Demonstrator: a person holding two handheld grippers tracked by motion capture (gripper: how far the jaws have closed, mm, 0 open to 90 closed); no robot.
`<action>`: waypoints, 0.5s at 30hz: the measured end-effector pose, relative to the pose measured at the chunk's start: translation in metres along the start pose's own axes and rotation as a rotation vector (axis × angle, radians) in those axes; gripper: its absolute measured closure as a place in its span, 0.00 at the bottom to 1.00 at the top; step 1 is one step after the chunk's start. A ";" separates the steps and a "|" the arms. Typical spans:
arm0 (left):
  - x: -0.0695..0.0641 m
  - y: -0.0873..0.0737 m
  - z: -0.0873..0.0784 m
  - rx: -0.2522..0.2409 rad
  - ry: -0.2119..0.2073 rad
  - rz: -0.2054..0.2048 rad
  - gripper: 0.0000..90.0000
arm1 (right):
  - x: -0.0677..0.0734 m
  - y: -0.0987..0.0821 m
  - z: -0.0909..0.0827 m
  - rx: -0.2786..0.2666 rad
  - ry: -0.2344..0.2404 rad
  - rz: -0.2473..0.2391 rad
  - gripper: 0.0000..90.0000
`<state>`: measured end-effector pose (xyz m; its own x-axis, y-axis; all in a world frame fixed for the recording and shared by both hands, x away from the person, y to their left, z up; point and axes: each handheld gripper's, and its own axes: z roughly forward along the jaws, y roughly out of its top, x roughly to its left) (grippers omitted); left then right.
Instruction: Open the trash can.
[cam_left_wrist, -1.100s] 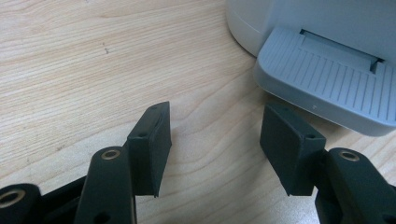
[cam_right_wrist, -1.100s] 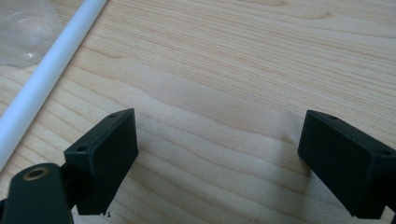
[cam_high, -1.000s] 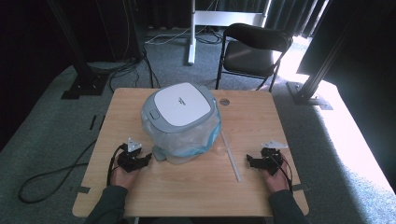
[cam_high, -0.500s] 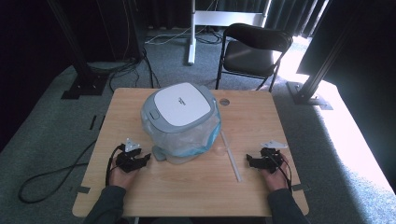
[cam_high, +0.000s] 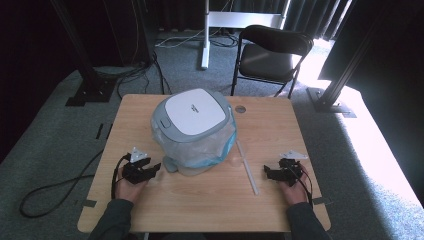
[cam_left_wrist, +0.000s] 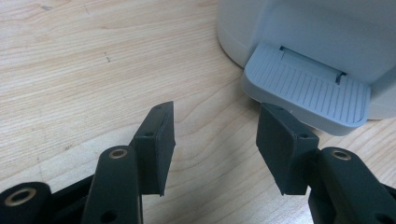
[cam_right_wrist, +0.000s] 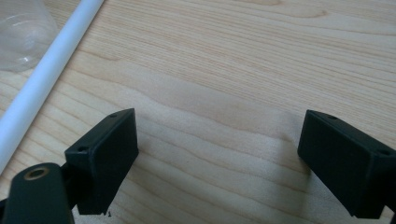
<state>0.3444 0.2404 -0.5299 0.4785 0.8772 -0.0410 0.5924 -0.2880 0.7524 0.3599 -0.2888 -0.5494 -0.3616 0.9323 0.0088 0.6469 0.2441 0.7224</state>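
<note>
Looking down, high view: a white and grey pedal bin (cam_high: 192, 125) stands mid-table on the wooden table (cam_high: 200, 200), a clear plastic liner (cam_high: 210, 150) bunched round its lower body.
Left gripper, high view: the left gripper (cam_high: 150, 170) rests on the table just beside the bin's front-left foot, jaws apart with nothing between them.
Right gripper, high view: the right gripper (cam_high: 270, 174) sits well apart from the bin on the right side of the table, near a thin white rod (cam_high: 247, 166) lying on the wood.
Left gripper view: the left gripper (cam_left_wrist: 215, 135) has its jaws set moderately wide and empty; the bin's ribbed grey pedal (cam_left_wrist: 308, 93) lies just past the right jaw, near but not touching as far as I can tell.
Right gripper view: the right gripper (cam_right_wrist: 217, 149) has its jaws spread wide over bare wood; the white rod (cam_right_wrist: 46, 70) runs past the left jaw, with a bit of clear plastic (cam_right_wrist: 21, 35) at the corner.
Handling, my guess: the bin looks like stiff hollow plastic, light for its bulk and smooth-sided, so likely to slide or tip if pushed high.
Where to hold: the pedal is the one thin, ribbed edge the jaws could close on; the liner is soft and slippery and would stretch or tear if pinched alone.
</note>
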 end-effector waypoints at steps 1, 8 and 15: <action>0.000 0.000 -0.001 -0.002 -0.003 -0.001 0.52 | 0.000 0.000 0.000 0.000 0.000 0.000 0.13; 0.003 0.005 -0.007 -0.016 -0.032 -0.016 0.52 | 0.000 0.000 0.000 0.000 0.000 0.001 0.13; 0.006 0.008 -0.013 -0.030 -0.033 -0.012 0.52 | 0.000 0.000 0.000 0.000 0.000 0.001 0.13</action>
<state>0.3433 0.2485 -0.5154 0.4934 0.8669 -0.0715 0.5788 -0.2658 0.7709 0.3598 -0.2888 -0.5493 -0.3612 0.9324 0.0093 0.6474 0.2436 0.7222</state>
